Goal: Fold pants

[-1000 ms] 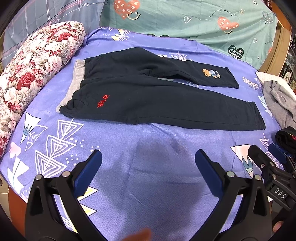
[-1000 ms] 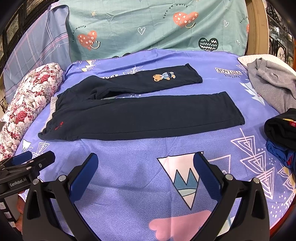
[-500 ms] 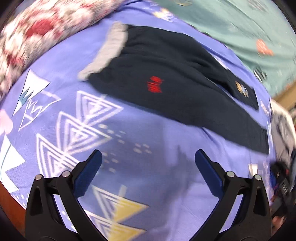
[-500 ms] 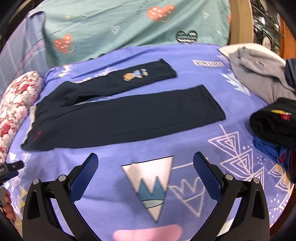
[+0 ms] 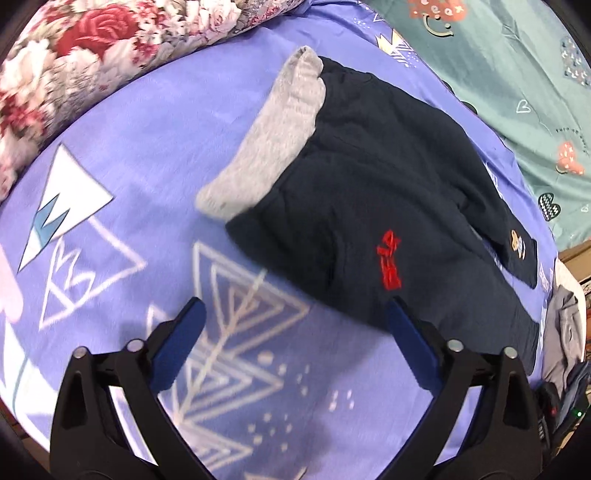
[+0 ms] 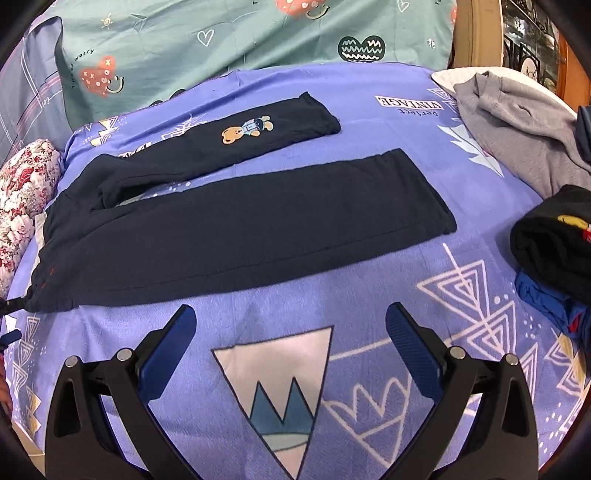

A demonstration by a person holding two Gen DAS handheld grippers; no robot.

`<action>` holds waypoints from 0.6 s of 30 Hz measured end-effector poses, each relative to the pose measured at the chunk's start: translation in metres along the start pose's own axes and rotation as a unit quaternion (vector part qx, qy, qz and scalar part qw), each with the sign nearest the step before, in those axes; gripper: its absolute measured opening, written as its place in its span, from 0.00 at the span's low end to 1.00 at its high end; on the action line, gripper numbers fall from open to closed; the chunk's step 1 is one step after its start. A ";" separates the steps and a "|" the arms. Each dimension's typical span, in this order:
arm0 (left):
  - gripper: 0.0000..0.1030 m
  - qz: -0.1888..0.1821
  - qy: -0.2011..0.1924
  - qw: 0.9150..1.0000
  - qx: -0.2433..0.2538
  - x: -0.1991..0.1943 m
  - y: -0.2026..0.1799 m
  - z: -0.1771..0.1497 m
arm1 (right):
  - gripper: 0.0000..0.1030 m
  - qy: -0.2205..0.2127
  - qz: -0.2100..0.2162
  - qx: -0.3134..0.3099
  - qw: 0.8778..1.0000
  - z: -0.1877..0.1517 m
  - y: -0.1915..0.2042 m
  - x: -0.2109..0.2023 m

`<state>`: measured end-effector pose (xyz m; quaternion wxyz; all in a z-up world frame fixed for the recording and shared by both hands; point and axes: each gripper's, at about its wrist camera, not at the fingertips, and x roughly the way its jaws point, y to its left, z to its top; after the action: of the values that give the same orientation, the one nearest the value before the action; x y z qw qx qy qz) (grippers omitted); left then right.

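Note:
Dark navy pants (image 6: 236,229) lie flat on the purple patterned bedsheet (image 6: 332,306), legs spread apart, a bear patch on the far leg. In the left wrist view the pants (image 5: 369,192) show a grey waistband (image 5: 273,144) and red lettering near the hip. My left gripper (image 5: 293,314) hovers just short of the pants' near hip edge; its jaws are closing, with only sheet between them. My right gripper (image 6: 290,317) stands open over the sheet, just in front of the near leg, nothing between its fingers.
A floral bolster (image 5: 66,62) lies beyond the waistband at the left. A grey garment (image 6: 517,125) and a stack of folded dark and blue clothes (image 6: 550,251) sit at the right. A teal quilt (image 6: 258,33) lines the far side of the bed.
My left gripper swung left toward the waistband end and rolled, so the pants now run diagonally and fill more of its view. My right gripper drifted slightly closer to the near leg.

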<state>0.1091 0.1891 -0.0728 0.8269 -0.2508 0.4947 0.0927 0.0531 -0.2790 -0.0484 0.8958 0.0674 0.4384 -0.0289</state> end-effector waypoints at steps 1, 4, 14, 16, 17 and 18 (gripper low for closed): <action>0.86 -0.005 0.007 1.000 -0.002 0.005 -0.001 0.006 | 0.99 -0.001 0.001 0.002 1.000 0.003 0.000 0.001; 0.73 -0.031 0.034 0.999 -0.014 0.022 -0.001 0.019 | 0.99 -0.002 0.001 0.006 1.000 0.009 -0.001 0.002; 0.08 -0.026 0.022 0.999 -0.041 0.031 0.004 0.036 | 0.99 0.017 -0.027 0.065 0.997 0.034 -0.057 0.013; 0.08 -0.025 0.024 0.999 -0.035 0.031 0.004 0.037 | 0.99 0.020 -0.041 0.086 0.995 0.043 -0.078 0.018; 0.08 -0.024 0.025 0.999 -0.033 0.030 0.003 0.038 | 0.99 0.024 -0.044 0.093 0.994 0.046 -0.087 0.021; 0.08 -0.024 0.026 0.999 -0.030 0.030 0.003 0.038 | 0.99 0.028 -0.043 0.103 0.993 0.051 -0.097 0.024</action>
<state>0.1522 0.2085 -0.0851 0.8078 -0.2900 0.5067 0.0811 0.0965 -0.3821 -0.0455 0.8695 0.1408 0.4604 -0.1104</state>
